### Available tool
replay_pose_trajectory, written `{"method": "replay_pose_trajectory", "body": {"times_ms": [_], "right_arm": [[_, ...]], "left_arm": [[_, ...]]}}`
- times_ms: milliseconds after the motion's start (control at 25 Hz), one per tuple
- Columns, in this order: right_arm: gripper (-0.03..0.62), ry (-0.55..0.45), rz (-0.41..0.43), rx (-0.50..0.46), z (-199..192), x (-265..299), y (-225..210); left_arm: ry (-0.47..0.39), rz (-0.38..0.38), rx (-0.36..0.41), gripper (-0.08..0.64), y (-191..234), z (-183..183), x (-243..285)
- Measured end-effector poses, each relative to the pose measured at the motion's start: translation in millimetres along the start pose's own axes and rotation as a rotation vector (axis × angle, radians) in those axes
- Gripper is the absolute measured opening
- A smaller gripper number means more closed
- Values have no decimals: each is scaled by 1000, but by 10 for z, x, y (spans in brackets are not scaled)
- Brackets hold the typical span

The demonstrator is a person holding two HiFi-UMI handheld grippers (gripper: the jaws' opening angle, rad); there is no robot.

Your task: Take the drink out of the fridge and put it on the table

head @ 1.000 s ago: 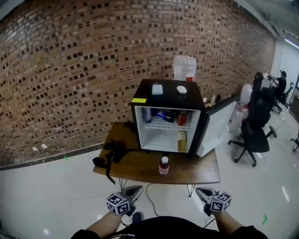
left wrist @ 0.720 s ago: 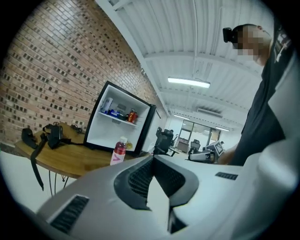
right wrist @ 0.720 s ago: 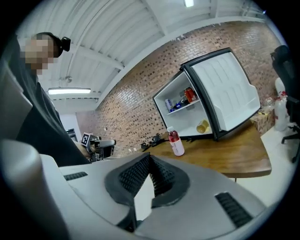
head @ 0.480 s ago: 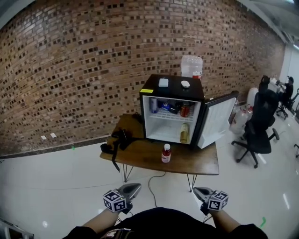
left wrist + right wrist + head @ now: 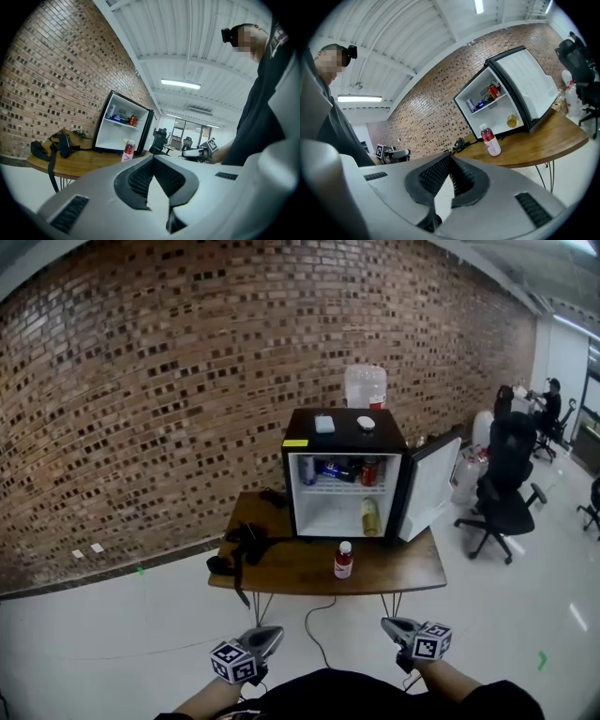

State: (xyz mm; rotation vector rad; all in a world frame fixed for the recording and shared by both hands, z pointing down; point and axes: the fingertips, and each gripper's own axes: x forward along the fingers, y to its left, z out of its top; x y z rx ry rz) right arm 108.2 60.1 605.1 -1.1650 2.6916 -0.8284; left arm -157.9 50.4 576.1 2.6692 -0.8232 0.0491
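Note:
A red drink bottle with a white cap stands upright on the wooden table, just in front of the open black mini fridge. The same bottle shows in both gripper views. Cans sit on the fridge's upper shelf and a yellow bottle stands on its floor. My left gripper and right gripper are held low near my body, well short of the table. Both are shut with nothing between the jaws.
A black strap bundle lies on the table's left end. The fridge door hangs open to the right. A water jug stands behind the fridge. Office chairs and people are at the far right. A cable hangs under the table.
The view has shifted: the table and fridge now sit slightly farther off and more central. Both grippers stay low and shut, and the bottle has not moved.

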Motion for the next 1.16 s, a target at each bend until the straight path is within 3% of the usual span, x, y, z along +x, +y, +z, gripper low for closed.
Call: {"method": "replay_pose_trajectory", "body": {"times_ms": [400,1160], "right_arm": [[3,58,-2,-70,60,-127,-111],[3,101,22,-107,100,-160,-256]], "left_arm": [[1,-52,-15,0,-163,-61,343],[-3,-32,-17,0,-98,-15,450]]}}
